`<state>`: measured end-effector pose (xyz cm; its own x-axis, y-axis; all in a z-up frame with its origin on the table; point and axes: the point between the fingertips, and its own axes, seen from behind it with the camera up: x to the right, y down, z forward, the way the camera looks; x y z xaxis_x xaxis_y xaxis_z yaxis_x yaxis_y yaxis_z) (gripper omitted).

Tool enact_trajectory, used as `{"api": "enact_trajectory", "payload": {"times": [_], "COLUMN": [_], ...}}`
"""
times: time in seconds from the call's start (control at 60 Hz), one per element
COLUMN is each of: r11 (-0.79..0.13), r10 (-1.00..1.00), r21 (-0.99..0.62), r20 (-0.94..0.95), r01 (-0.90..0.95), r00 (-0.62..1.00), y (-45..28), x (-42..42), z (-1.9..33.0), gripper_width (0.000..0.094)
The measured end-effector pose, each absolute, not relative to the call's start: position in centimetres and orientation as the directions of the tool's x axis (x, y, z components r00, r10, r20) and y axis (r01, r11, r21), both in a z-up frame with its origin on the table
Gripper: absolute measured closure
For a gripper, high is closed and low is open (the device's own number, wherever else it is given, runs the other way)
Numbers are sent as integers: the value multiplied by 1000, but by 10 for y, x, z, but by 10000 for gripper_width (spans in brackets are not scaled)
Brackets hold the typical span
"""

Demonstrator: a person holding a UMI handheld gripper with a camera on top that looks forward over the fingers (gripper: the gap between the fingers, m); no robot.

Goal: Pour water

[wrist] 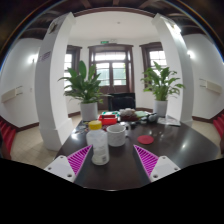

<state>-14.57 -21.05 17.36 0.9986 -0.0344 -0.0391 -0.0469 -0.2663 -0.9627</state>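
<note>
White walls, two pale square pillars (52,70) and a dark wood-framed doorway (110,68) make up the room beyond, with a big leafy potted plant (84,85) on one side of the doorway and another potted plant (161,84) on the other. Wooden-framed windows flank the door.

Nearer stands a dark round table (172,148), its glossy top catching reflections. Toward the far edge of the table sits a cluster of small things: a red item (108,121), a dark teapot-like vessel (128,116) and other pieces too small to tell apart. A round red coaster (146,140) lies on the table's right part, nearer the gripper than that cluster.

Close to the table's near edge stands a clear plastic bottle (99,143) with a yellow cap, upright, and a white mug (118,134) stands just beside it on the right, handle side turned right. Whether the two touch cannot be told.

The gripper (109,162) is spread wide, its pink-padded fingers (70,162) well apart and holding nothing. The bottle stands just ahead of the fingers, a little left of the middle line between them, and the mug is just beyond that gap as well.
</note>
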Motion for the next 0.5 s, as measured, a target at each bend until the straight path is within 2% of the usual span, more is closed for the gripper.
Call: {"api": "enact_trajectory", "payload": {"times": [0.283,0.5], "r11": [-333,-312], "r10": [54,51], "r21": [-942,-949], "r20": [22,31], "r01": [39,46], "r00": [998,998], "y": [-165,-113], "x": [-164,-173], "z": [126,111], "gripper_width": [135,137]}}
